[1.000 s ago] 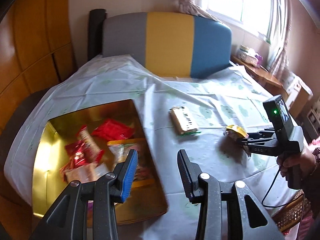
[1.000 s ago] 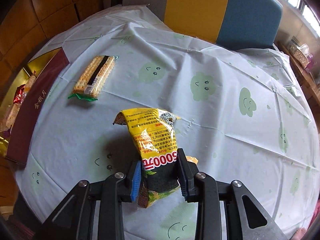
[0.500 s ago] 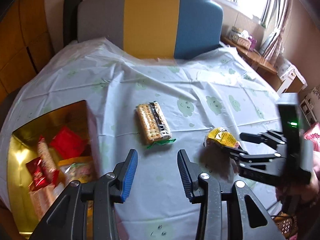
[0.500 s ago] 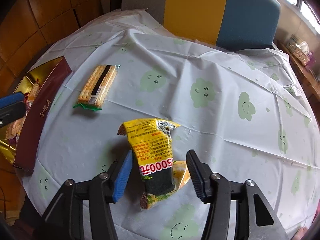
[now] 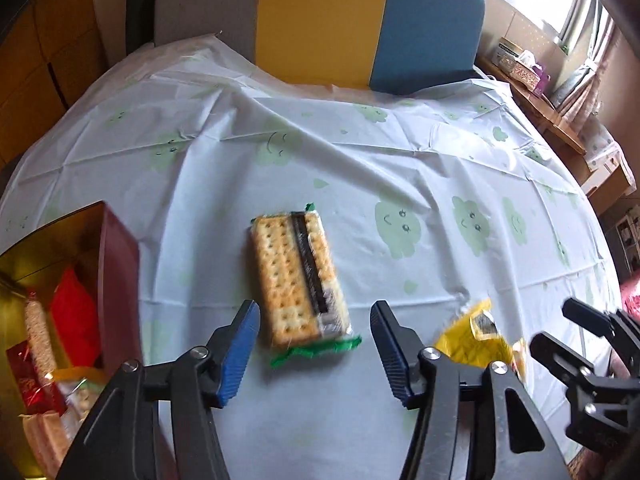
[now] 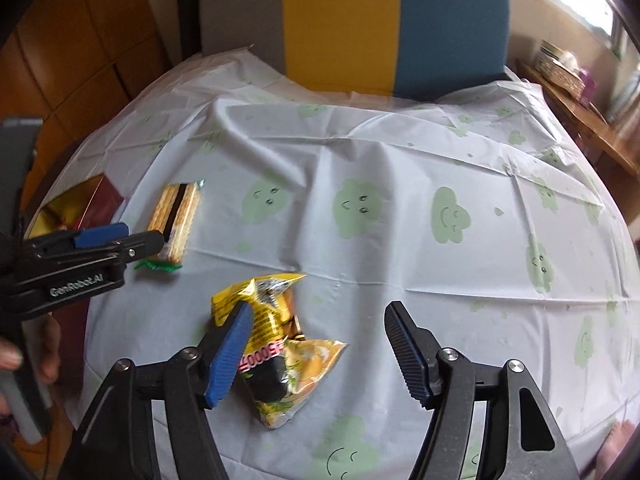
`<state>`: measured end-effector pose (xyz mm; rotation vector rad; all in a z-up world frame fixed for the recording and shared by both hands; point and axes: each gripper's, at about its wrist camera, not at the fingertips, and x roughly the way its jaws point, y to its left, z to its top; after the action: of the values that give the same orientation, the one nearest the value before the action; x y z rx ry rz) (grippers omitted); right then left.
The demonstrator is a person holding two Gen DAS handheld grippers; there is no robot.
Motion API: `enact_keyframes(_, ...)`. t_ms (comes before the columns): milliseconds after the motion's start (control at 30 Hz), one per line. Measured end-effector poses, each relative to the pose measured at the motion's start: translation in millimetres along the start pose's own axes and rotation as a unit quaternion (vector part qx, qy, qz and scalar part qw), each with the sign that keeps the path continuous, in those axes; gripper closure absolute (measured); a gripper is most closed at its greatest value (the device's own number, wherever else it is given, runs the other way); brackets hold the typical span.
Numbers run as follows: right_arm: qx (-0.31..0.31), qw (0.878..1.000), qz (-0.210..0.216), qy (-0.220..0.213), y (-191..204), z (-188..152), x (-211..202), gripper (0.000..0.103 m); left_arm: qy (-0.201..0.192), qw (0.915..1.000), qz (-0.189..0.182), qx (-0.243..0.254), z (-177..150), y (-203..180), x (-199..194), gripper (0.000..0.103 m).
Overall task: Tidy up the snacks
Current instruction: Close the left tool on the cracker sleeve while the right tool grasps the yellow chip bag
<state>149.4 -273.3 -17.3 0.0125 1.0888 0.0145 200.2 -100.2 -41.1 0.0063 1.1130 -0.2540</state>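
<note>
My right gripper (image 6: 316, 354) has just opened wide, dropping the yellow snack bag (image 6: 276, 344) on the tablecloth (image 5: 400, 168), while my left gripper (image 5: 316, 346), newly widened, straddles the cracker pack (image 5: 300, 276) at 12 o'clock, box (image 5: 116, 264) at 9.

The gold snack box (image 5: 48, 240) at 9 o'clock is cut off by the frame edge. Left tongs (image 5: 314, 354) hide part of the yellow packet (image 5: 476, 344); its print is unreadable.
</note>
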Motion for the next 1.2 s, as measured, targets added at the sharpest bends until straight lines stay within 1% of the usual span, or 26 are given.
enact_keyframes(67, 0.007, 1.000, -0.002, -0.003, -3, 2, -1, 0.034, 0.002, 1.0000, 0.004, -0.002, 5, -1, 9, 0.036)
enact_keyframes(267, 0.013, 1.000, -0.003, -0.008, -6, 3, -3, 0.034, 0.006, 0.9997, 0.022, -0.001, 20, 2, 32, 0.036)
enact_keyframes(367, 0.015, 1.000, -0.006, -0.006, -8, 4, -3, 0.034, 0.017, 0.9995, 0.025, -0.010, 24, 6, 42, 0.037)
enact_keyframes(433, 0.016, 1.000, -0.006, -0.007, -9, 4, -3, 0.034, 0.017, 0.9992, 0.033, -0.013, 24, 7, 45, 0.045)
enact_keyframes(467, 0.016, 1.000, -0.007, -0.007, -9, 4, -3, 0.034, 0.009, 0.9990, 0.043, -0.010, 23, 7, 44, 0.052)
enact_keyframes(567, 0.015, 1.000, -0.007, -0.005, -9, 4, -2, 0.034, 0.005, 0.9992, 0.039, -0.011, 17, 7, 41, 0.053)
enact_keyframes(667, 0.018, 1.000, -0.012, -0.004, -12, 5, 0, 0.034, 0.001, 0.9993, 0.038, 0.005, 5, 1, 35, 0.054)
enact_keyframes(800, 0.028, 0.999, -0.018, -0.007, -17, 5, 0, 0.034, 0.009, 0.9996, 0.027, 0.007, -22, -4, 22, 0.054)
enact_keyframes(933, 0.033, 0.999, -0.018, -0.013, -21, 6, -1, 0.034, 0.008, 0.9995, 0.020, 0.023, -52, -11, 6, 0.054)
enact_keyframes(1100, 0.028, 0.999, 0.005, -0.023, -17, 6, -4, 0.034, -0.003, 0.9977, 0.020, 0.065, -89, -23, -13, 0.054)
enact_keyframes(1200, 0.022, 0.999, 0.023, -0.023, -11, 5, -4, 0.034, -0.006, 0.9971, 0.015, 0.075, -107, -31, -15, 0.053)
